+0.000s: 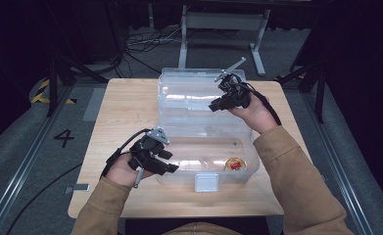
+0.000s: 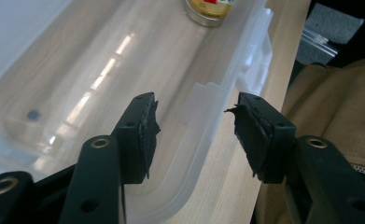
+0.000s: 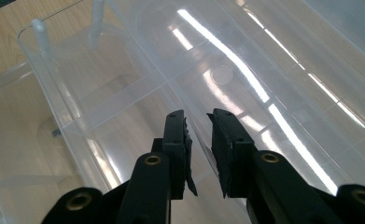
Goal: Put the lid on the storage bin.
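While parted wide, left gripper (image 2: 193,135) straddling the near rim of the box (image 1: 179,128) at its left corner, gripping nothing yet. Box centred on the table (image 1: 125,103), lid (image 1: 189,90) thrown back toward the far edge. Likely light, stiff yet flexing, slick clear plastic; best taken by rim or lid edge, not the smooth walls. Small tin (image 1: 236,164) inside at the near right corner; red label unreadable. Right gripper (image 3: 199,154) nearly closed over the lid's thin edge, contact unclear.
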Demonstrator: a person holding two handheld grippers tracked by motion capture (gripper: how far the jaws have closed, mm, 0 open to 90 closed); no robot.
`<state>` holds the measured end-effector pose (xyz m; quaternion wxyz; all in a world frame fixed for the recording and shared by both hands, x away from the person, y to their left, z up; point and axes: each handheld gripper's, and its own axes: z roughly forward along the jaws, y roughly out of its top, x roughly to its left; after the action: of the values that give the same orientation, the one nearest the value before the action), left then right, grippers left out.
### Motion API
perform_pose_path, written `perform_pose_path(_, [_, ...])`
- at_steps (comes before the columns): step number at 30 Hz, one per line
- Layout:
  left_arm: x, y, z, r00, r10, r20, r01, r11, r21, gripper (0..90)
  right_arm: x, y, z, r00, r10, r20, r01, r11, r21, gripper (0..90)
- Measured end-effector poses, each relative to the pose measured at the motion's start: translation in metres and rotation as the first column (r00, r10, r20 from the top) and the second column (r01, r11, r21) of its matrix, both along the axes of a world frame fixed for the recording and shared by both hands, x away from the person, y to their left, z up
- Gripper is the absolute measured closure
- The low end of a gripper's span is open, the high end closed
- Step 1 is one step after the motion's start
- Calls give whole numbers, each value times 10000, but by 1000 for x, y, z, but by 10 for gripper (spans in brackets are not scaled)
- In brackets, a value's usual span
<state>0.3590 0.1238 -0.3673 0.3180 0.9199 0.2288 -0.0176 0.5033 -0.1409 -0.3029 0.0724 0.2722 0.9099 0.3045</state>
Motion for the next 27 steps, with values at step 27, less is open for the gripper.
perform_pose_path(27, [-6,-35,-30,9909,-1298,348,1193,9688,2171,779,0,-1,-1,10000,-22,3,22,10000,53,757])
